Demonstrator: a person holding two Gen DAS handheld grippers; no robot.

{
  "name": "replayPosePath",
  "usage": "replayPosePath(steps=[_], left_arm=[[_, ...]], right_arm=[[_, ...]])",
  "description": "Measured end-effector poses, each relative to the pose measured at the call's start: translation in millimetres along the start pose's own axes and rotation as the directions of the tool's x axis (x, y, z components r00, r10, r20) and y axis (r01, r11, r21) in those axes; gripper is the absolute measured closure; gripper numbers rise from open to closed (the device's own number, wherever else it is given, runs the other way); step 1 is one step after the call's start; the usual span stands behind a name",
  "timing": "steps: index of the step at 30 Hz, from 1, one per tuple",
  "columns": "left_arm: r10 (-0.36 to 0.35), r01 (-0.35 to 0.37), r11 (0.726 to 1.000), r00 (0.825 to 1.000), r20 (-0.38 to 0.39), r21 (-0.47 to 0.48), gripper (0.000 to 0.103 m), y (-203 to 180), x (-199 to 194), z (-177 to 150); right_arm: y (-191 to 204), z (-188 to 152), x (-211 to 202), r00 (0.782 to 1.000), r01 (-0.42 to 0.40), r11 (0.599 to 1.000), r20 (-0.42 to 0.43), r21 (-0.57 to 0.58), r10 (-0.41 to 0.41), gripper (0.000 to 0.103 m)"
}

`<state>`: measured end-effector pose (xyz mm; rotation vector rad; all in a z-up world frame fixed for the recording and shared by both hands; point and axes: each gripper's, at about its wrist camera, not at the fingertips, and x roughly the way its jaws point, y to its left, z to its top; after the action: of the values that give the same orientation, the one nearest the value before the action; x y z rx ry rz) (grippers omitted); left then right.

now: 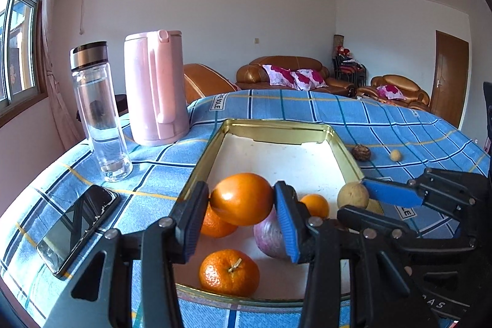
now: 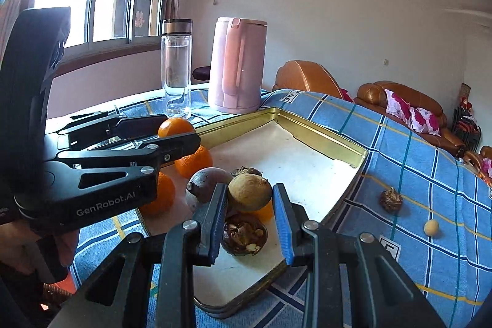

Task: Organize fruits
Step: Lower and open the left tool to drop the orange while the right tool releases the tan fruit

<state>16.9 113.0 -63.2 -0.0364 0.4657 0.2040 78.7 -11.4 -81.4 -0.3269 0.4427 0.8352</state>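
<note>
Presently a smooth orange fruit (image 1: pixel 242 199) is gripped by the left fingers (image 1: pixel 196 222) and a tan round fruit (image 2: pixel 249 194) by the right fingers (image 2: pixel 219 219), both above the tin tray (image 1: pixel 196 171), tan fruit at three o'clock. Stacked fruit could be knocked rolling if either is released carelessly.

A blue plaid-covered table (image 1: pixel 307 109) carries a gold tin tray (image 1: pixel 200 162) near its front edge; a phone (image 1: pixel 77 223), glass bottle (image 1: pixel 98 112) and pink kettle (image 1: pixel 153 88) toward its left edge; two small fruits (image 1: pixel 361 152) (image 1: pixel 395 155) toward its right.

Pink kettle (image 1: pixel 155 88), blue checked tablecloth (image 1: pixel 276 106)
</note>
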Motion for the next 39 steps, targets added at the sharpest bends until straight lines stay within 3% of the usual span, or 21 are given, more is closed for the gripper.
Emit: replayPosePath(steps=[13,26,31,39], left_arm=[[-0.008,0.009,1.000,0.998,-0.067,0.012,0.057,-2,15,-8],[0.001,0.001,1.000,0.997,-0.071,0.030,0.057,-4,16,-10],[0.004,-0.002,0.999,0.998,-0.066,0.032,0.056,-4,14,-9],[0.029,-0.028,0.999,0.999,-0.028,0.044,0.031,-8,7,-7]], right_arm=[[0,-1,10,0.998,-0.030,1.000,-0.055,0.001,0.030,0.071],[-1,-1,14,0.996,-0.047,0.999,-0.078,0.006,0.047,0.070],[-1,-2,12,0.997,-0.045,0.999,-0.069,0.010,0.045,0.064],[-7,-4,5,0.998,-0.028,0.999,-0.046,0.026,0.030,0.058]])
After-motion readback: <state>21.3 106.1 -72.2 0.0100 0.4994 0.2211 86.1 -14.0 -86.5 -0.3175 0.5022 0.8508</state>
